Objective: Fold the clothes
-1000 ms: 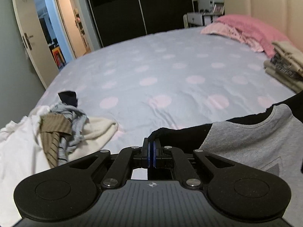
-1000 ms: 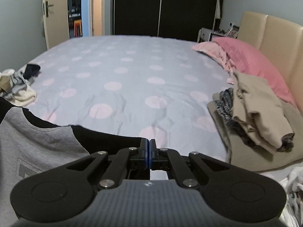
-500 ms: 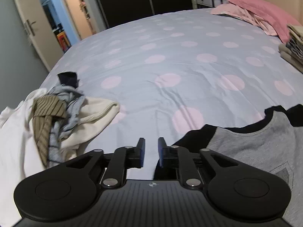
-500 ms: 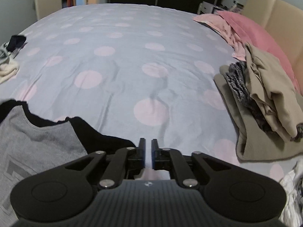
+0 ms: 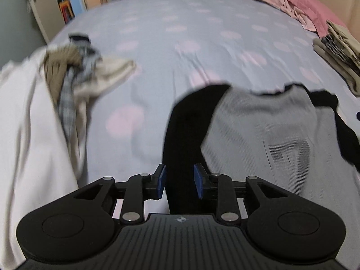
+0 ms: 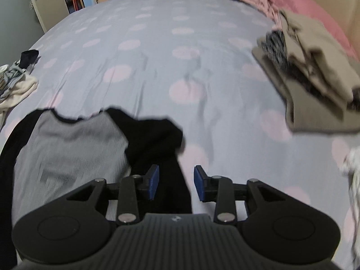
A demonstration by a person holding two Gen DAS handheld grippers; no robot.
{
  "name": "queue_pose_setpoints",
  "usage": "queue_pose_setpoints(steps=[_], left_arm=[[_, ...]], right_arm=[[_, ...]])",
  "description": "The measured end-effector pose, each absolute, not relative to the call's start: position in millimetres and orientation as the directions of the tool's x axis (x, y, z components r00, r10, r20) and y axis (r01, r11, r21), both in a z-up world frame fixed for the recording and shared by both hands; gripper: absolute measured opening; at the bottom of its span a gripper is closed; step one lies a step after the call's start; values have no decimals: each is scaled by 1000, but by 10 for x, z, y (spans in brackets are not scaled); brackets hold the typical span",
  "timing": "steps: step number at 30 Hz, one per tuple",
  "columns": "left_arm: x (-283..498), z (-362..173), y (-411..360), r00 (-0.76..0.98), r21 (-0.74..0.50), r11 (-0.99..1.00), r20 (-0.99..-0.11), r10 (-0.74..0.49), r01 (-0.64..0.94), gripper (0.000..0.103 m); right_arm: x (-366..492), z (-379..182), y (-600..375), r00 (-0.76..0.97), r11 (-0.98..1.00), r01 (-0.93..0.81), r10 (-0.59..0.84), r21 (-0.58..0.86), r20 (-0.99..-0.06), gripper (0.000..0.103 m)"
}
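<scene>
The big bed (image 5: 202, 36) with pink dots holds all the clothes. By the headboard sits a neat stack of folded clothes (image 6: 315, 72) — that part looks done. On the other side lies a messy heap of unfolded clothes (image 5: 67, 76), so plenty is left, I think.

In the middle, the grey shirt with black sleeves (image 5: 270, 121) lies spread flat on the bed, front up. It is not folded yet.

The left tool (image 5: 179, 181) is opening, with one black sleeve (image 5: 180, 139) lying loose between its blue pads. The right tool (image 6: 175, 182) is opening too — the other black sleeve (image 6: 171, 180) runs between its pads, not pinched.
</scene>
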State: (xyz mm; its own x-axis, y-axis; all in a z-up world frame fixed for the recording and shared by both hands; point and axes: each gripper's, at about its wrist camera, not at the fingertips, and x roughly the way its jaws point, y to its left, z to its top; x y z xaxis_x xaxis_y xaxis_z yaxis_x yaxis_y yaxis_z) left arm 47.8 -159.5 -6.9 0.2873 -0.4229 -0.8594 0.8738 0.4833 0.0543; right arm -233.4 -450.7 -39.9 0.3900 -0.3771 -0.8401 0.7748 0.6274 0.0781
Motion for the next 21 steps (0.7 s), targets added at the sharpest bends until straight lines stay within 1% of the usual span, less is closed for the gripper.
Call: queue_pose_setpoints(steps=[4, 7, 8, 9, 12, 17, 19, 20, 21], left_arm=[[325, -172, -1309, 242, 26, 481, -887, -393, 877, 25], [222, -212, -1105, 199, -17, 490, -901, -386, 871, 34], [194, -226, -1051, 188, -29, 494, -905, -383, 869, 40], [166, -240, -996, 176, -40, 498, -908, -380, 866, 41], [78, -294, -853, 152, -56, 508, -920, -360, 859, 41], [-24, -411, -758, 131, -58, 517, -938, -321, 854, 40], [-55, -457, -758, 118, -66, 514, -941, -316, 855, 30], [-70, -482, -764, 116, -62, 507, -943, -311, 859, 23], [-85, -505, -769, 117, -56, 502, -945, -306, 863, 16]], right_arm=[[-2515, -521, -4295, 351, 620, 782, -345, 69, -870, 37], [-2656, -566, -4145, 332, 621, 781, -325, 64, -886, 39], [-2706, -576, -4096, 327, 622, 781, -318, 65, -890, 39], [-2764, -578, -4042, 325, 622, 780, -311, 67, -893, 41], [-2932, -603, -3923, 325, 625, 776, -277, 87, -904, 44], [-3119, -723, -3776, 331, 614, 775, -197, 147, -923, 44], [-3119, -755, -3722, 328, 623, 769, -191, 144, -925, 43], [-3115, -770, -3698, 325, 629, 765, -191, 139, -926, 41], [-3104, -786, -3683, 317, 635, 762, -193, 128, -929, 31]])
